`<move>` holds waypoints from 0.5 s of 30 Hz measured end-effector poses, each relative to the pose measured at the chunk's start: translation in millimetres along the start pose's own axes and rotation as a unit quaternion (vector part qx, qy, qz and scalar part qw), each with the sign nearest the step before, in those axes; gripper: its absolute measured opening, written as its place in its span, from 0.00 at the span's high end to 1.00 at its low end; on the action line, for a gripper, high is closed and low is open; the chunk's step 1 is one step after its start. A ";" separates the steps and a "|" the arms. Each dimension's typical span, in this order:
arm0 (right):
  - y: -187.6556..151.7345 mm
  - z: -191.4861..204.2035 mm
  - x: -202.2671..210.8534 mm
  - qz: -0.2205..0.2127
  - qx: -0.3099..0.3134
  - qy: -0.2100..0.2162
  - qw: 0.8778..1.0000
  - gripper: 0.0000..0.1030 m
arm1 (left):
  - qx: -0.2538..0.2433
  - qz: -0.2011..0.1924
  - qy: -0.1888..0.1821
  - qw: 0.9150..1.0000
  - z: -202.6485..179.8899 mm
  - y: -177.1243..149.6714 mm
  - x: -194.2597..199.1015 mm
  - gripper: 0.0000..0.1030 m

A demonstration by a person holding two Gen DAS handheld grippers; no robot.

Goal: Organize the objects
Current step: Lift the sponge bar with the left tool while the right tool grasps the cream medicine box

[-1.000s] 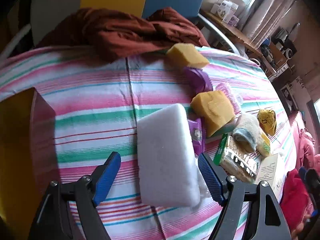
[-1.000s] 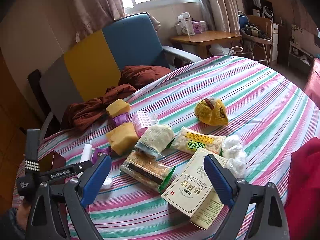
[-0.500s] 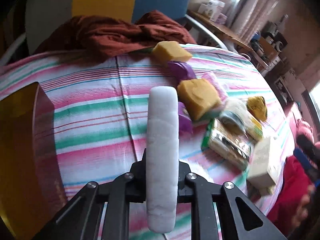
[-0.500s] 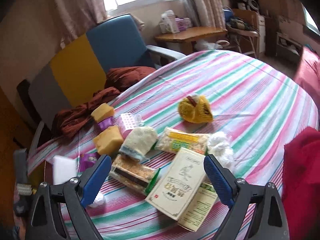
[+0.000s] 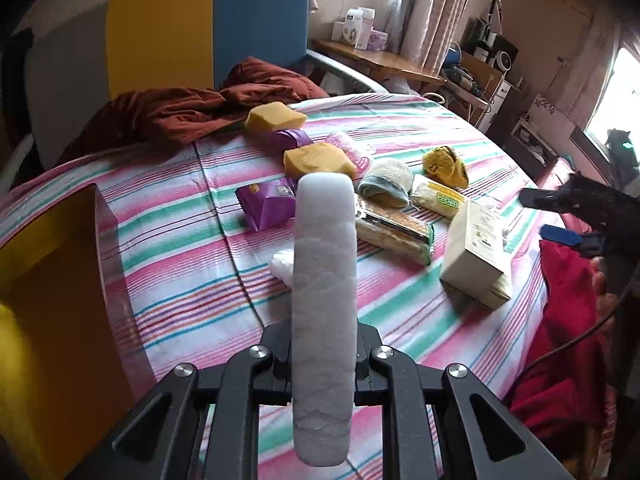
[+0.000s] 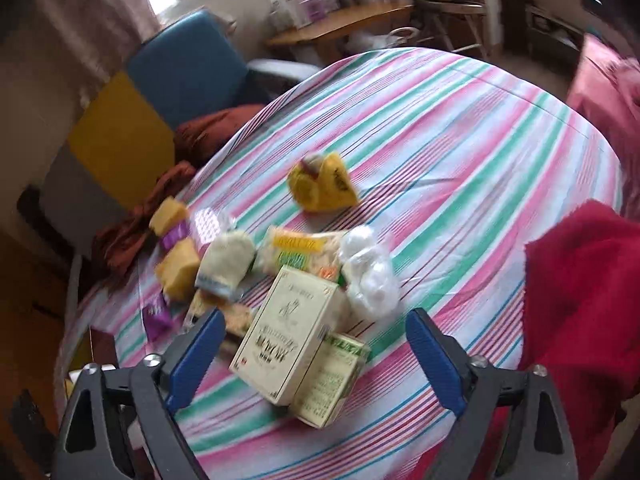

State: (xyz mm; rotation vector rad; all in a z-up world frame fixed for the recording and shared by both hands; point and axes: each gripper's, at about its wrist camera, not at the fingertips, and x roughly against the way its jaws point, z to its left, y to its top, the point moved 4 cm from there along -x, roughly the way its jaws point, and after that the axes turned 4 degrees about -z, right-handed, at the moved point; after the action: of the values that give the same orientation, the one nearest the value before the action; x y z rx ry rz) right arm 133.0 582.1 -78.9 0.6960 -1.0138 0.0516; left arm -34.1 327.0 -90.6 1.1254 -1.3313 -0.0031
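Note:
My left gripper (image 5: pixel 323 364) is shut on a white foam sponge (image 5: pixel 324 280), which stands on edge above the striped tablecloth (image 5: pixel 180 280). Its pads are hidden behind the sponge. In the right wrist view my right gripper (image 6: pixel 312 344) hangs over a cream box (image 6: pixel 288 332) that lies on a green-printed box (image 6: pixel 332 384). Its jaws are closing; the box lies between the blue fingers (image 6: pixel 196 356), which do not touch it. Farther back lie two yellow sponges (image 5: pixel 318 160), a purple packet (image 5: pixel 266 200), a knitted mitt (image 5: pixel 386 184) and a yellow net bag (image 5: pixel 444 166).
A wooden box (image 5: pixel 52 280) stands at the table's left edge. Snack packets (image 5: pixel 394 228) and a white plastic wad (image 6: pixel 368 272) lie by the boxes. Red cloth (image 6: pixel 580 300) covers the near right edge. A brown-red garment (image 5: pixel 172 112) drapes from the chair (image 5: pixel 200 32) behind.
My left gripper closed on the white sponge, lifted it off the cloth and turned it on edge. The right gripper moved in over the cream box and its jaws narrowed a little.

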 end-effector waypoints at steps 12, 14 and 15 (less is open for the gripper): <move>-10.9 22.9 -47.9 0.060 0.029 -0.030 0.997 0.15 | -0.011 -0.043 0.011 0.999 5.4 -14.8 45.7 0.82; -12.5 24.4 -54.6 0.065 0.032 -0.035 0.997 0.20 | -0.009 -0.049 0.009 0.999 7.5 -16.9 51.9 0.82; -13.3 25.8 -60.6 0.071 0.039 -0.042 0.996 0.29 | -0.009 -0.051 0.009 0.999 8.2 -17.4 54.1 0.82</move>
State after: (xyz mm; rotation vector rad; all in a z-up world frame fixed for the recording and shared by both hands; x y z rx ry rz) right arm 84.9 573.7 -125.0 0.6999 -1.1470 0.1877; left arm -13.2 281.6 -62.5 1.1740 -1.2534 -0.0794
